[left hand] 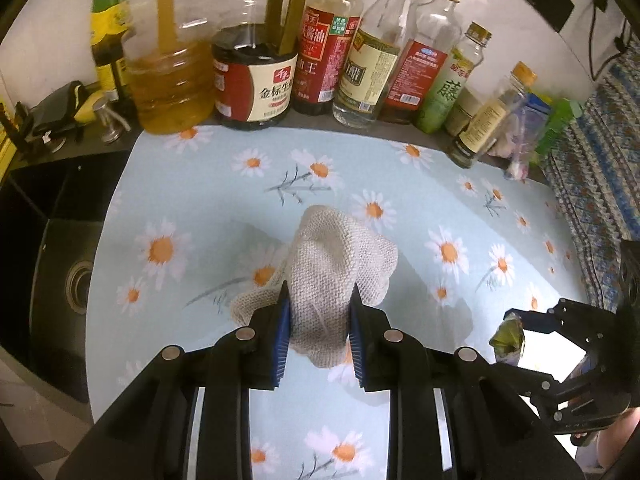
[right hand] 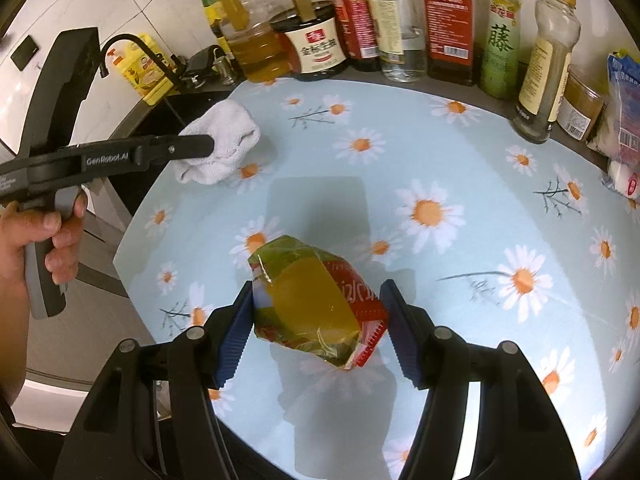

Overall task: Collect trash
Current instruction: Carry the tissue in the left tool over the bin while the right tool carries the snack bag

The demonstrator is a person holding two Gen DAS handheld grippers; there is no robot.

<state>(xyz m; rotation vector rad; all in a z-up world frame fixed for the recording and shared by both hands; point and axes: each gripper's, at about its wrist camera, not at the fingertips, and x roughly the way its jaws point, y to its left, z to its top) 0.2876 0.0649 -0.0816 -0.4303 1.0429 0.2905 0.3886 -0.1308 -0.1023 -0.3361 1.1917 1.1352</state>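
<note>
A desk (left hand: 420, 208) covered with a pale blue daisy-print cloth runs back to a row of oil, vinegar and sauce bottles (left hand: 320, 40) along the wall, well ahead of both grippers. To the left of the cloth lies a dark sink (left hand: 68, 272).

The left gripper (left hand: 318, 300) is closed tight on a crumpled off-white knitted rag (left hand: 336, 256); the cloth bulges out ahead of its blue pads and hangs raised above the desk. From the right wrist view a hand (right hand: 44, 236) grips that tool's handle.

The right gripper (right hand: 320, 304) stands about half open, clamped on a crumpled green, yellow and red snack wrapper (right hand: 312, 300). The wrapper fills the gap between the pads and is held above the cloth, with its shadow beneath it.
</note>
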